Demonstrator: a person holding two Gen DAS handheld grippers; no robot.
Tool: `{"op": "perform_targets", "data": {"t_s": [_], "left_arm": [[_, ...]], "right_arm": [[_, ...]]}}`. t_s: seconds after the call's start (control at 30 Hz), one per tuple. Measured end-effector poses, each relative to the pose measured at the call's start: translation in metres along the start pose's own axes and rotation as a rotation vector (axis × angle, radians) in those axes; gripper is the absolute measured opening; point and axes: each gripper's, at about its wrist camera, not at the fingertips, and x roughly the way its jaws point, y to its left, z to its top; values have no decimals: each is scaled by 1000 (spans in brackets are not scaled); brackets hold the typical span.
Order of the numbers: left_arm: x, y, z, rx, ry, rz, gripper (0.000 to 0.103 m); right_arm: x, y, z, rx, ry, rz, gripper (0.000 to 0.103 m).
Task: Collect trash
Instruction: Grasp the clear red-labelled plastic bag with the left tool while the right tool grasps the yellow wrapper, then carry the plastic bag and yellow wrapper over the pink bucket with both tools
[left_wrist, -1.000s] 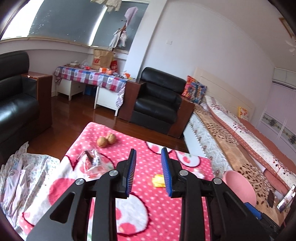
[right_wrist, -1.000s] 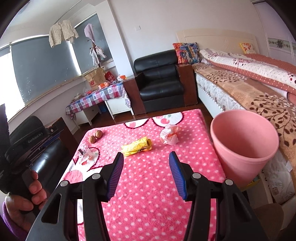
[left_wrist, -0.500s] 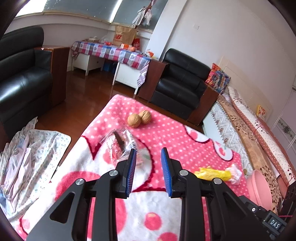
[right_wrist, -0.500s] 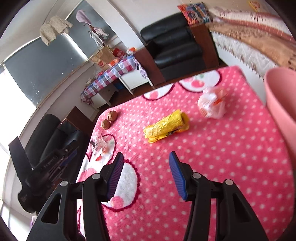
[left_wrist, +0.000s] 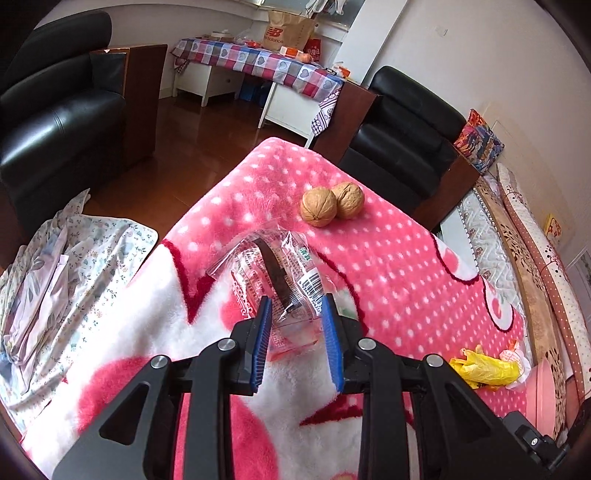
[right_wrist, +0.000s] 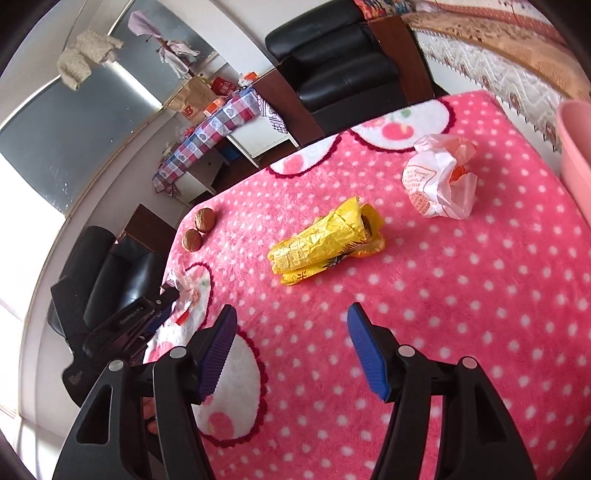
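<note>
Our left gripper (left_wrist: 297, 325) has its jaws apart around the clear wrapper (left_wrist: 280, 280), not squeezing it; our right gripper (right_wrist: 291, 332) is opening above the pink blanket (right_wrist: 461, 314), nothing between its jaws.

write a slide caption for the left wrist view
Left claw open around a clear wrapper on the pink blanket, two walnuts beyond.

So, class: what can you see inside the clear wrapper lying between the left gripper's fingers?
Inside the clear wrapper lies a dark brown strip; its lower end is hidden behind printed plastic. The left gripper straddles it, jaws open.
</note>
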Motion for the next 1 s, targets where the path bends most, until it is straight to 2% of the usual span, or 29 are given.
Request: {"op": "perform_targets", "data": {"t_s": [0.17, 0.33, 0.4, 0.57, 0.63, 0.67, 0.7, 0.9, 1.0], "left_arm": [[3, -2, -5, 33, -20, 7, 28], [2, -1, -4, 33, -19, -8, 25], [2, 1, -4, 26, -13, -24, 19], [-5, 5, -5, 32, -4, -88, 16], [-11, 4, -6, 39, -2, -124, 16], [-14, 3, -7, 52, -3, -137, 16], [-17, 1, -7, 66, -7, -154, 16], [-40, -13, -11, 129, -43, -216, 16], [-49, -22, -14, 156, -56, -242, 16]], "right_arm": [[9, -10, 11, 84, 3, 16, 63], [25, -8, 27, 125, -13, -21, 63], [33, -10, 34, 150, -20, -45, 63], [48, -10, 46, 178, -41, -100, 63], [51, -10, 47, 164, -54, -123, 49], [53, -12, 47, 164, -50, -127, 30], [55, -16, 48, 172, -38, -111, 22], [35, -17, 42, 101, -33, -27, 12], [3, -10, 34, -9, -51, -43, 12]]}}
